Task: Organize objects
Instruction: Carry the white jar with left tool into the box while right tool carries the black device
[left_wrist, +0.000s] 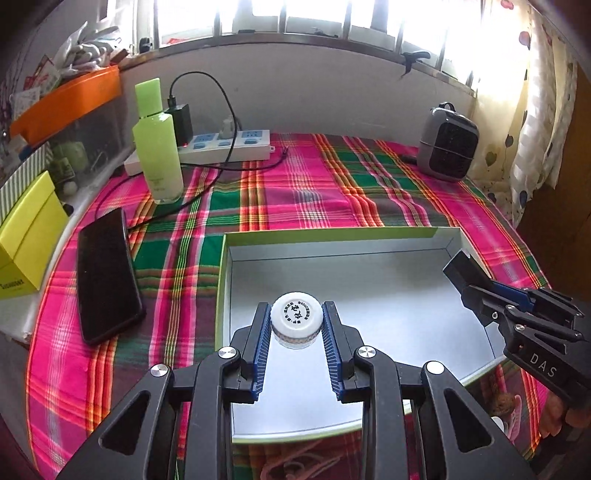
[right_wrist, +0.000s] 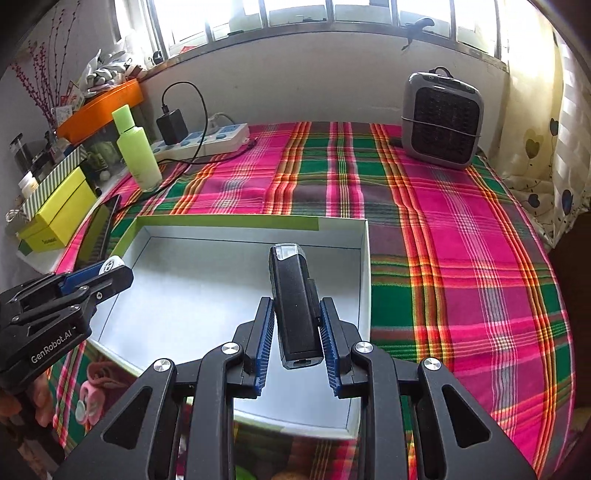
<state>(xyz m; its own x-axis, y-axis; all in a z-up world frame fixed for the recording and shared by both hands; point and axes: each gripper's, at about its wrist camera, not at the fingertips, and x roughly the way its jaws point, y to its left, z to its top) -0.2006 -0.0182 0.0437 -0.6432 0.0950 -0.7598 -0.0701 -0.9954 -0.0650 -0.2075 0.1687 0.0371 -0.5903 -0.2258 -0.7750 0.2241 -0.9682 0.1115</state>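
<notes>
My left gripper (left_wrist: 296, 309) is shut on a small white-capped jar (left_wrist: 295, 317) with dark print on its lid, held over the near left part of a shallow white box with a green rim (left_wrist: 332, 233). My right gripper (right_wrist: 296, 302) is shut on a black oblong device with a clear end (right_wrist: 295, 295), held above the same box (right_wrist: 221, 221). In the left wrist view the right gripper (left_wrist: 461, 267) comes in over the box's right side with the black device. In the right wrist view the left gripper (right_wrist: 112, 271) shows at the left with the white jar (right_wrist: 110, 263).
The box lies on a pink and green plaid cloth (right_wrist: 461, 240). A black phone (left_wrist: 107, 280) lies to its left. Behind it stand a green bottle (left_wrist: 157, 147), a power strip with a charger (left_wrist: 225, 146) and a grey heater (right_wrist: 441, 122). A yellow-green carton (left_wrist: 26, 236) and an orange tray (left_wrist: 70, 99) sit far left.
</notes>
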